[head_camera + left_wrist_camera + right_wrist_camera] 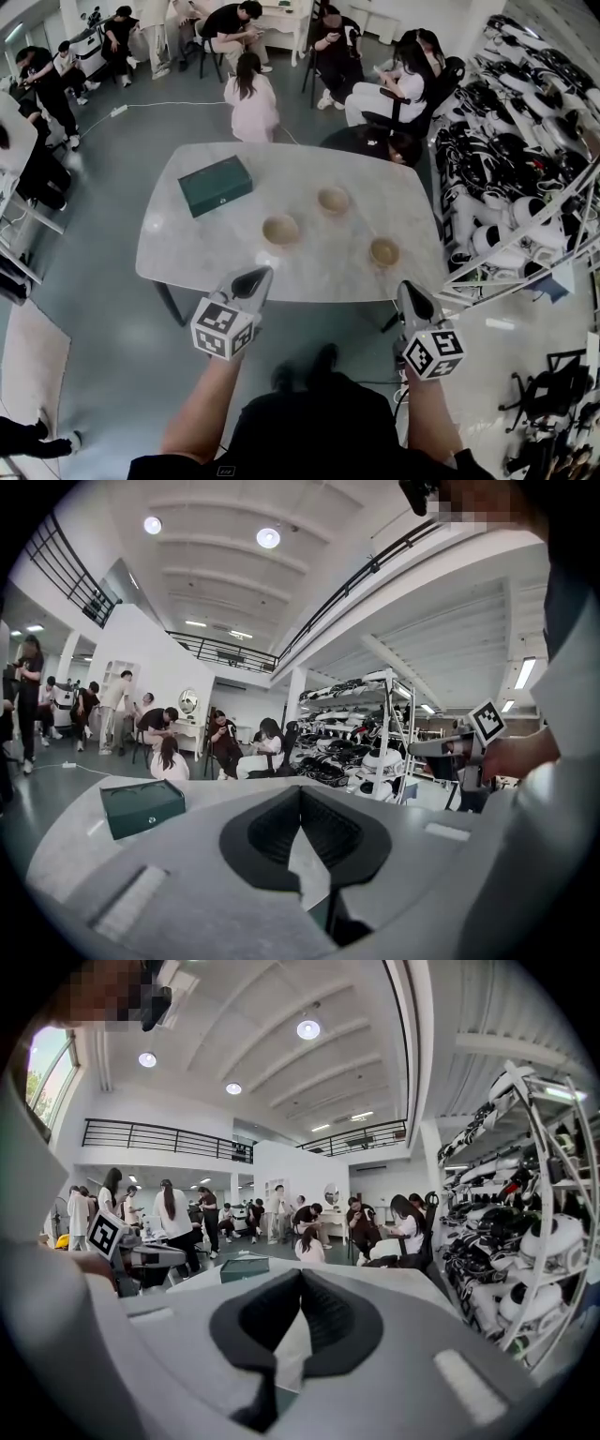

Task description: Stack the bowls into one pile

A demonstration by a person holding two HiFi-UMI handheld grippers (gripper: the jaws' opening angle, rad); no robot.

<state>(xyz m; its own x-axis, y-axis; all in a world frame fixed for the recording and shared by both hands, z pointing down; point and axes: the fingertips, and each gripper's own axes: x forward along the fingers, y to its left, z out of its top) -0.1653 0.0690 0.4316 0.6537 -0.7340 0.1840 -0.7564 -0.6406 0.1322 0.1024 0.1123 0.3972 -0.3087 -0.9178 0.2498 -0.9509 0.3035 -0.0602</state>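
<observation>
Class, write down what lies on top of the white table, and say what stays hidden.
On the table: a green box and three separate bowls, left, middle, right. The box is shut, so its contents are hidden.

Table: pale stone-look top, rounded corners, dark legs
Green box: closed, set askew on the table's far left part
Crouching person: just beyond the table's far edge
Seated people: on chairs further back
Rack: right of the table, loaded with white and black gear
Power strip: on the grey floor, far left
</observation>
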